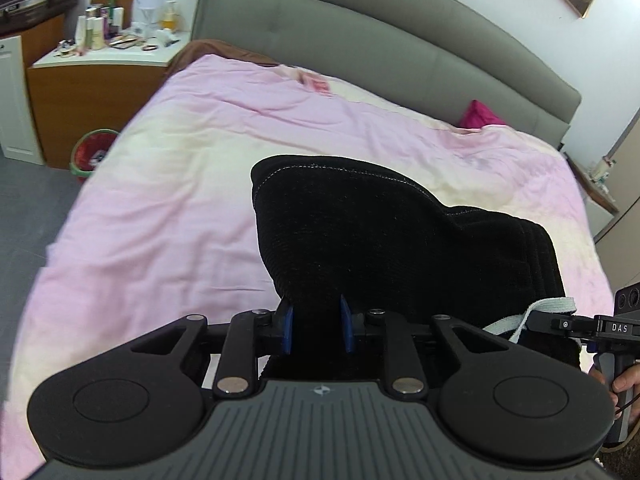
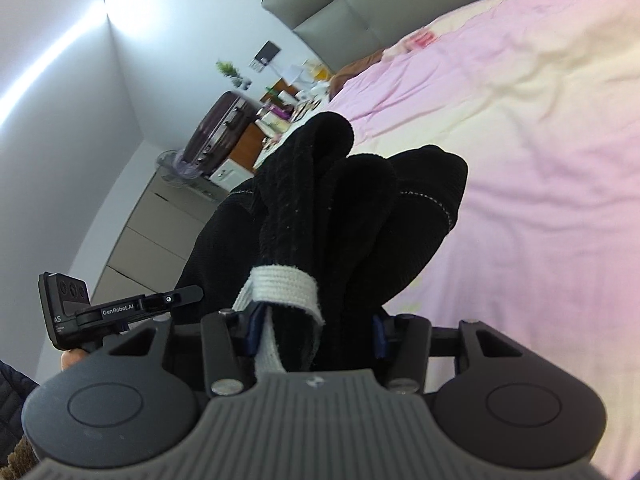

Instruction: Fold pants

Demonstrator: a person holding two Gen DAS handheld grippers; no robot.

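The black ribbed pants [image 1: 384,236] hang bunched between both grippers above the pink bed cover [image 1: 168,208]. My left gripper [image 1: 318,328] is shut on one end of the pants, blue pads [image 1: 289,330] pressing the cloth. My right gripper [image 2: 316,330] is shut on the other bunched end of the pants [image 2: 352,208], with a white drawstring band [image 2: 280,280] looped over the cloth by its left pad. The right gripper also shows at the right edge of the left wrist view [image 1: 576,326], tilted sideways.
A grey padded headboard [image 1: 360,36] runs behind the bed. A nightstand [image 1: 100,64] crowded with bottles stands at the bed's left, a red bin [image 1: 90,154] on the floor by it. A magenta cushion [image 1: 478,114] lies near the headboard.
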